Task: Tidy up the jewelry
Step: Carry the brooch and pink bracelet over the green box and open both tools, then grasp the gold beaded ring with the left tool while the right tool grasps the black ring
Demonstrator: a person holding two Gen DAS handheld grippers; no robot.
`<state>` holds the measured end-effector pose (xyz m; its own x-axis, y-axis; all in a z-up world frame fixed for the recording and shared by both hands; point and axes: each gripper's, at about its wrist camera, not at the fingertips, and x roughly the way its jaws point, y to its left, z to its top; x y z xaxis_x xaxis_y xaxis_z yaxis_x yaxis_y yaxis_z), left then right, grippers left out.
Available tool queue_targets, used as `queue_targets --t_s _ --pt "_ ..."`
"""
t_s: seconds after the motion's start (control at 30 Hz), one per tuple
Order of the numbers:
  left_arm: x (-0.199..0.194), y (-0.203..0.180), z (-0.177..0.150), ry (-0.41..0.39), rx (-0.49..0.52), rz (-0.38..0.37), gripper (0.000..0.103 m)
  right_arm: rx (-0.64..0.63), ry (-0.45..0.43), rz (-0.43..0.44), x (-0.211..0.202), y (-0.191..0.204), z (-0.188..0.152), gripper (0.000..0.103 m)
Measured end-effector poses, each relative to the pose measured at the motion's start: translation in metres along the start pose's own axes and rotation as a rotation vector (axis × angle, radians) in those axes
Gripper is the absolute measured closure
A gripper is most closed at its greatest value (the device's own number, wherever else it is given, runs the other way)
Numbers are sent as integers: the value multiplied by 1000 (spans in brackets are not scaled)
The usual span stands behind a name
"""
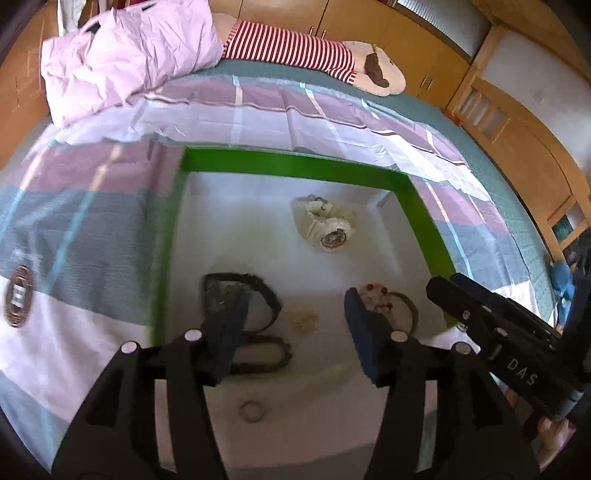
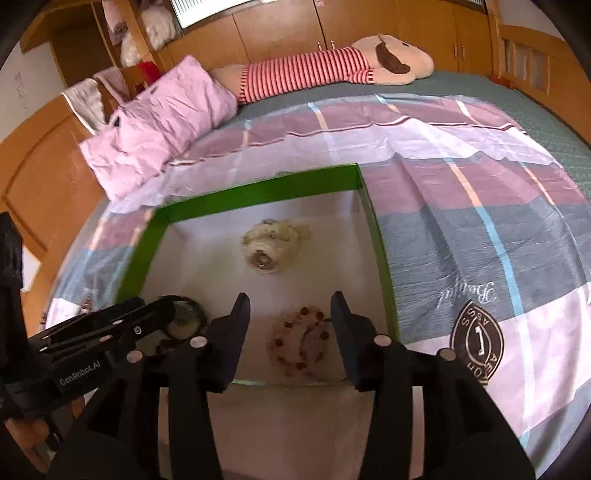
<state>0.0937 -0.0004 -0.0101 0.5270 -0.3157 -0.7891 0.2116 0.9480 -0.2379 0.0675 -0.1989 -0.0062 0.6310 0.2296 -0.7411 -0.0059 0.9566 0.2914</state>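
Observation:
A green-rimmed box (image 1: 295, 164) with a white floor lies on the bed. Inside are a white watch (image 1: 327, 229), a dark watch (image 1: 240, 295), a dark chain bracelet (image 1: 271, 356), a pale small piece (image 1: 304, 320), a beaded bracelet (image 1: 376, 295) and a ring (image 1: 252, 410). My left gripper (image 1: 295, 328) is open over the box floor, holding nothing. In the right wrist view the box (image 2: 258, 192), white watch (image 2: 267, 245) and beaded bracelet (image 2: 299, 341) show. My right gripper (image 2: 290, 332) is open, straddling the beaded bracelet from above.
The box sits on a plaid bedsheet (image 2: 461, 221). A pink pillow (image 1: 125, 55) and a striped plush doll (image 1: 314, 59) lie at the far side. Wooden cabinets (image 2: 280, 29) ring the bed. A round logo print (image 1: 17, 301) marks the sheet at left.

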Motion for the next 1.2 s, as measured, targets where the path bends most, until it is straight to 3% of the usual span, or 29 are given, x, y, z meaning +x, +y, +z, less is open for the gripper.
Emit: queue_targets --t_s 0.1,0.13,0.2,0.23,0.43,0.57,0.6,0.63,0.7,1.03,1.2 --pt "-31 10 -8 -33 71 109 42 -86 22 82 -12 24 -13 57" --pt "-41 18 -14 -41 88 200 40 -141 34 118 -14 37 -22 57" --pt "-47 34 -23 -26 68 294 40 -233 75 184 -7 58 -38 57" --pt "-48 43 -28 -15 45 307 40 -287 112 200 2 72 -49 57" --pt "-39 89 -59 141 -109 306 39 -442 220 167 50 115 -86 57" --pt "-32 98 -67 203 -141 269 34 -465 272 123 78 125 -94 58" --pt "-30 97 -67 207 -138 268 33 -471 288 106 83 126 -96 60" --pt "-30 96 -66 209 -135 268 32 -483 293 76 88 128 -97 72" --pt "-29 94 -66 208 -133 263 30 -486 279 74 87 128 -96 83" --pt "15 48 -96 315 42 275 30 -375 299 8 57 78 -85 83" --pt "25 51 -103 308 38 263 36 -357 290 -13 44 62 -85 83"
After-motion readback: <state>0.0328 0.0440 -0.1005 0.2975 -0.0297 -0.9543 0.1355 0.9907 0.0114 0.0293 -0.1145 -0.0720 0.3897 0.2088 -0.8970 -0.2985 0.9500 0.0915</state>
